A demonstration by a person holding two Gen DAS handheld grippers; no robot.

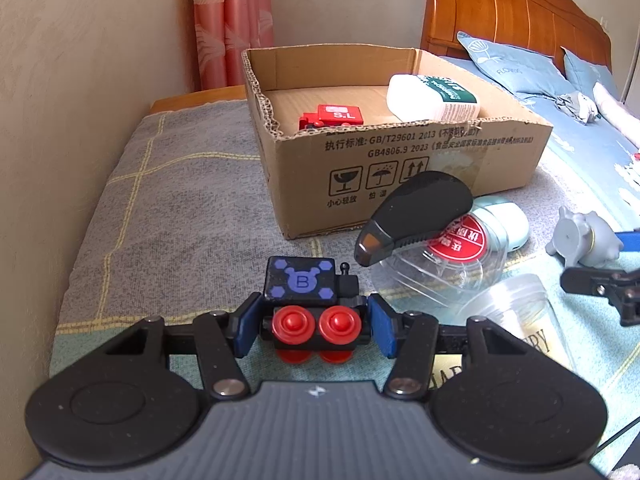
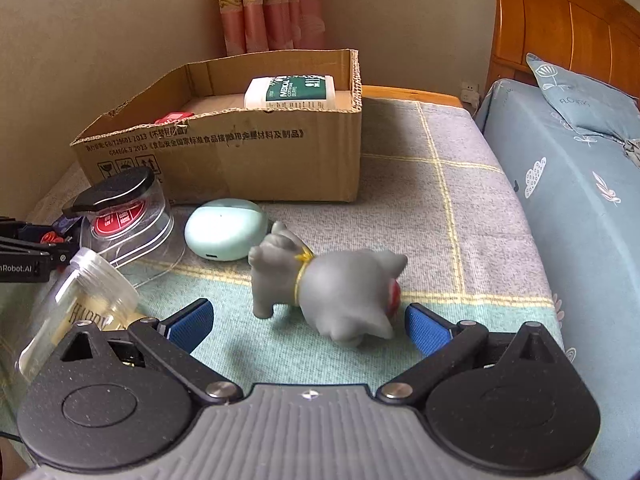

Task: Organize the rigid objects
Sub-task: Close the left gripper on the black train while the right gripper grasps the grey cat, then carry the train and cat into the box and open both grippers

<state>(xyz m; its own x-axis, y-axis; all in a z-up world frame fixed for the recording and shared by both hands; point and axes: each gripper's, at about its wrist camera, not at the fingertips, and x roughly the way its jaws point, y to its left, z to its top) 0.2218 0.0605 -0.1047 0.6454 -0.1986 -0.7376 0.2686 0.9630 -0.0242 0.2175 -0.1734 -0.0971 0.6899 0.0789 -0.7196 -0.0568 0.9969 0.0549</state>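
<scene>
My left gripper (image 1: 316, 326) is shut on a small black toy train (image 1: 316, 308) with red wheels and a blue "B" top, held just above the blanket in front of the cardboard box (image 1: 400, 160). The box holds a red toy train (image 1: 334, 117) and a white bottle with a green label (image 1: 434, 96). My right gripper (image 2: 308, 324) is open, its blue pads on either side of a grey toy cat (image 2: 336, 288) that stands on the blanket, not touching it. The box also shows in the right wrist view (image 2: 240, 152).
A clear container with a black lid and red label (image 1: 428, 236) lies tipped by the box, next to a mint earbud case (image 2: 226, 234) and a clear jar (image 2: 84, 300). The blanket lies on a bench beside a bed (image 2: 580, 200). A wall stands to the left.
</scene>
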